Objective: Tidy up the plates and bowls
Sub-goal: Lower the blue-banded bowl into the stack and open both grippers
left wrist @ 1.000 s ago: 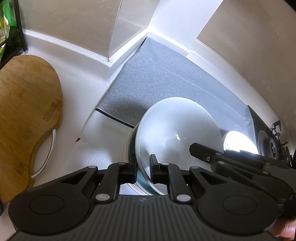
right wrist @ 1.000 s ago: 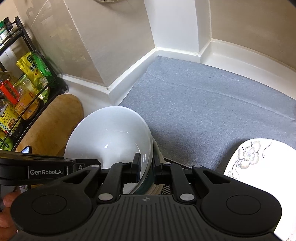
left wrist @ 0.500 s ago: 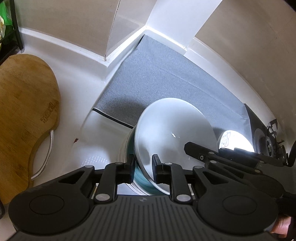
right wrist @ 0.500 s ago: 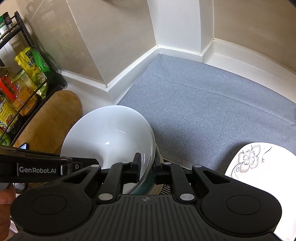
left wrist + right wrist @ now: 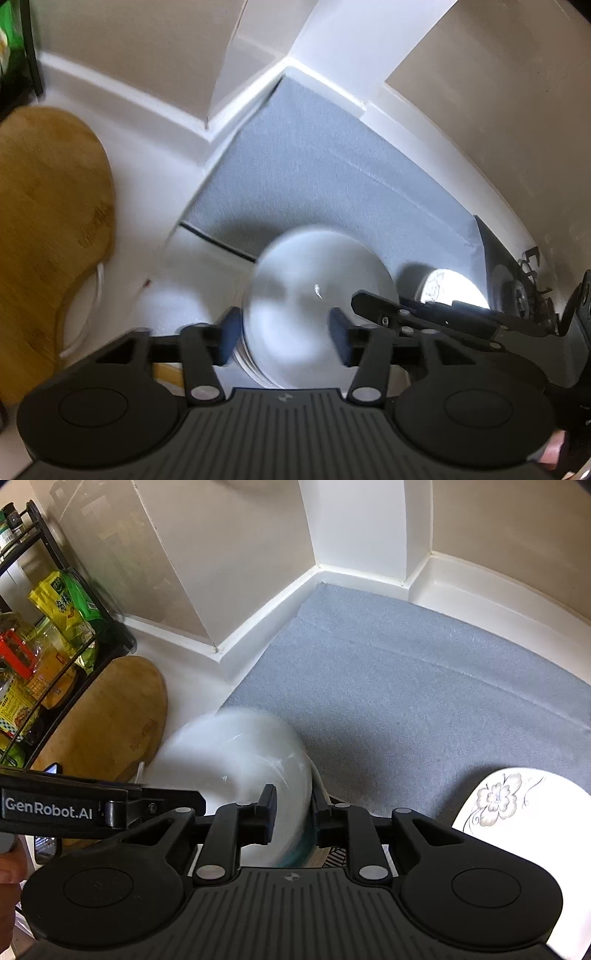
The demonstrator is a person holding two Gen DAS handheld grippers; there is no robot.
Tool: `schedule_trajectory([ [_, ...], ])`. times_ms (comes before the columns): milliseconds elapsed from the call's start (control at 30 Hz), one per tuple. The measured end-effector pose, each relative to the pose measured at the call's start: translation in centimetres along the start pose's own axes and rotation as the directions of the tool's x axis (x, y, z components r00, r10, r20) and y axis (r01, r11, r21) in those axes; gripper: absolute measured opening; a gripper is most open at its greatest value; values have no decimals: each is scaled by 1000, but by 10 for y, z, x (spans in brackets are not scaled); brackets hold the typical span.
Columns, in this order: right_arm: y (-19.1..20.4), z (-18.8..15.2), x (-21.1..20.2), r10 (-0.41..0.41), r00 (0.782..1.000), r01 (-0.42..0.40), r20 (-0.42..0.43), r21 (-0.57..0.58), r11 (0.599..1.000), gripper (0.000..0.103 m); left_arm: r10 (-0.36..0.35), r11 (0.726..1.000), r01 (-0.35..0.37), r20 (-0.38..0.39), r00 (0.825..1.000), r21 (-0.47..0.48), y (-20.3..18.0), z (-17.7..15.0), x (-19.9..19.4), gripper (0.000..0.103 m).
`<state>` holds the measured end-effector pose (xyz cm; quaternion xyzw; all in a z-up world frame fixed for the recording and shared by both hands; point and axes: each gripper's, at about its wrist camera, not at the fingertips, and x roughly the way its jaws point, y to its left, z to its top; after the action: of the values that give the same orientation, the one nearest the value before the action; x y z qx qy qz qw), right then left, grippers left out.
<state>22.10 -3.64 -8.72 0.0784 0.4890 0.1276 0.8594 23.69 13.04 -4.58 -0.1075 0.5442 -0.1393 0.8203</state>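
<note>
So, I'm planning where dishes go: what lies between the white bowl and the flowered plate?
Only bare grey mat shows between the white bowl and the flowered plate in the right wrist view.

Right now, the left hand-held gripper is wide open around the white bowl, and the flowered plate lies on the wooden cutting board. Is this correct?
Not quite. The flowered plate lies on the grey mat, not the wooden cutting board; the right wrist view shows this. The left hand-held gripper is indeed wide open around the white bowl.

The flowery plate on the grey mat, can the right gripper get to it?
Probably yes. The flowery plate lies uncovered on the grey mat, just right of the right gripper. But its fingers straddle the white bowl's rim.
</note>
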Motion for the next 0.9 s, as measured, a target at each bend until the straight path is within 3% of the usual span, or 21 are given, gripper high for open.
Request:
schedule_trajectory([
  [133,0,2,-2,1,1000,-1,4,-7,1000,24,7,999,-10,65,998,38,-4,2,-12,85],
  [233,-1,1,-6,-1,1000,1,9,-10,1000,25,27,997,-34,118,993,64,-5,2,-21,95],
  [300,0,0,-13,-32,997,33,63,-28,999,43,45,997,-54,150,988,61,-2,2,-25,102],
  [367,1,-1,-21,-54,992,60,111,-52,997,53,59,996,-69,174,983,56,1,3,-26,102],
  [467,-5,-2,-23,-58,992,63,116,-38,997,57,83,995,-90,166,983,37,8,3,-21,102],
  [667,-22,-16,-17,-36,998,32,54,72,997,58,94,996,-92,118,989,-18,22,-8,-6,102],
  [900,-37,-26,-5,20,1000,-16,-15,191,981,59,54,997,-51,65,996,-50,32,-17,14,102],
])
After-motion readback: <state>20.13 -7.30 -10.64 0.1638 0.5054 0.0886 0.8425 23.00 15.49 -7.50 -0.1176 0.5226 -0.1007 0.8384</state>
